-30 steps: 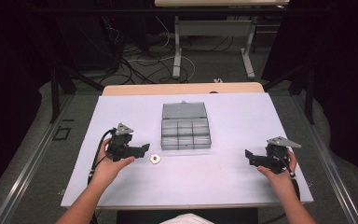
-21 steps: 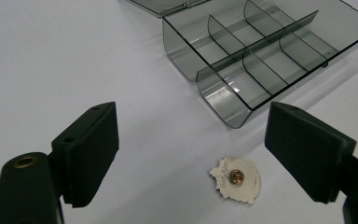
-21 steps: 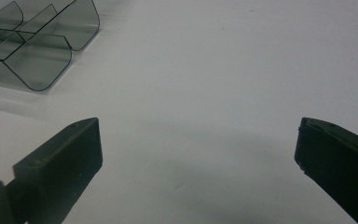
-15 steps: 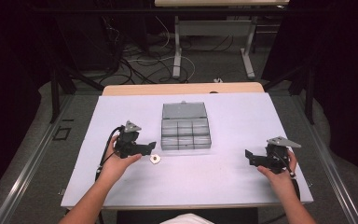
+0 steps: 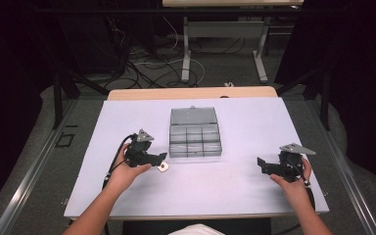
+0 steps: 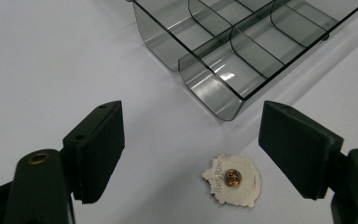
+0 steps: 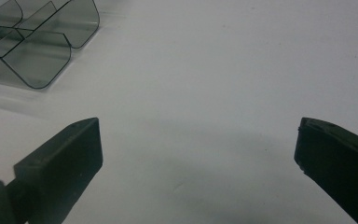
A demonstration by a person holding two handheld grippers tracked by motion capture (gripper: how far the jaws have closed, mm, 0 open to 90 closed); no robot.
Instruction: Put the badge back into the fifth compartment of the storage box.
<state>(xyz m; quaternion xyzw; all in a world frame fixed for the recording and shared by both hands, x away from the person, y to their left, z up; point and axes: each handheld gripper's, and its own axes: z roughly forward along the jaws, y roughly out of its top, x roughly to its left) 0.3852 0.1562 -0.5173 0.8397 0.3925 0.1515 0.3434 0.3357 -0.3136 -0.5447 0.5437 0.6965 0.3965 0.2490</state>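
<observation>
A small silver pin badge [image 6: 233,180] lies face down on the white table, its brass clasp up; in the high view the badge [image 5: 163,168] sits just off the box's front left corner. My left gripper [image 5: 160,158] is open, its jaws standing either side of the badge and a little above it [image 6: 200,154]. A clear grey compartment box [image 5: 194,135] with its lid folded back rests mid-table; its near corner [image 6: 223,88] is just beyond the badge. My right gripper [image 5: 260,164] is open over bare table at the right [image 7: 196,154], nothing between its jaws.
The white table top [image 5: 245,196] ends close to the person at the front edge. A corner of the box [image 7: 42,51] shows at the upper left of the right gripper view. Cables and desk legs [image 5: 186,54] lie on the floor beyond the table.
My left gripper has moved right and slightly forward, from left of the badge to straddling it. The right gripper has stayed put.
</observation>
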